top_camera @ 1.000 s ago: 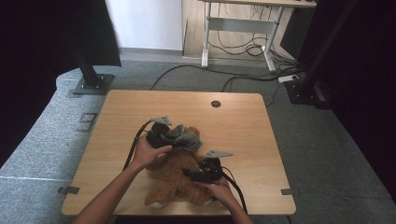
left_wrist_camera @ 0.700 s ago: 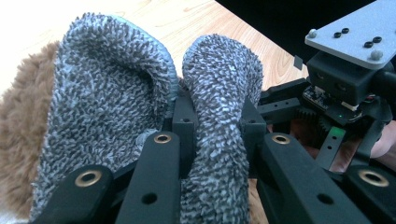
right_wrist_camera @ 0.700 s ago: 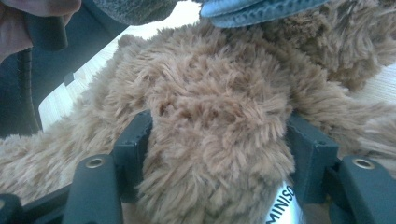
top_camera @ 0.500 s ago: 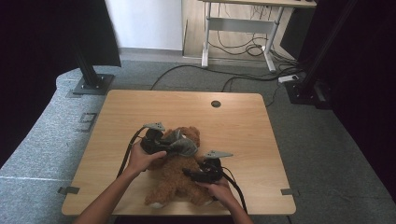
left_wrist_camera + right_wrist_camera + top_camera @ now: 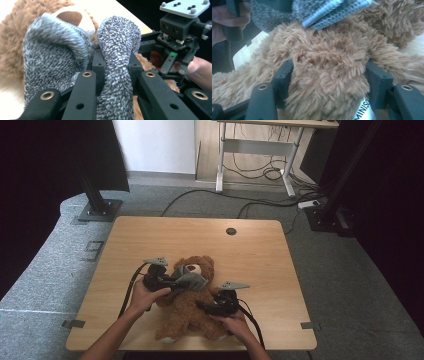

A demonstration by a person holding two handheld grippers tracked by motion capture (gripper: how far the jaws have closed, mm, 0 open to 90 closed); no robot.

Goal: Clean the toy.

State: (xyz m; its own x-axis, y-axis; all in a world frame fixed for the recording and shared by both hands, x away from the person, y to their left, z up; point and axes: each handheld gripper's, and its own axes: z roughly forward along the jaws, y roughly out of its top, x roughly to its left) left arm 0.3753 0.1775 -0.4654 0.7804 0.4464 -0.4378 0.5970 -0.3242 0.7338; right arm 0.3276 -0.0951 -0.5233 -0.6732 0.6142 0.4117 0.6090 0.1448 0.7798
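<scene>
A brown teddy bear [image 5: 186,317] lies on its back on the wooden table [image 5: 260,265], head toward the far side. A grey knitted cloth [image 5: 190,281] drapes over its neck and chin. My left gripper [image 5: 169,283] sits at the bear's left side, shut on a fold of the grey cloth [image 5: 117,47], which bulges up between its jaws. My right gripper [image 5: 202,306] is shut on a thick plush limb [image 5: 327,75] of the bear; fur fills the gap between its jaws. The bear's muzzle [image 5: 70,17] shows behind the cloth.
A white label [image 5: 363,112] hangs from the bear by the right jaw. A round hole [image 5: 231,231] sits near the table's far edge. Black stands [image 5: 97,205] and a desk [image 5: 260,150] with floor cables are beyond the table.
My left gripper has moved left and toward the near edge, sinking a little, with the grey cloth in it. The right gripper has stayed where it was on the bear.
</scene>
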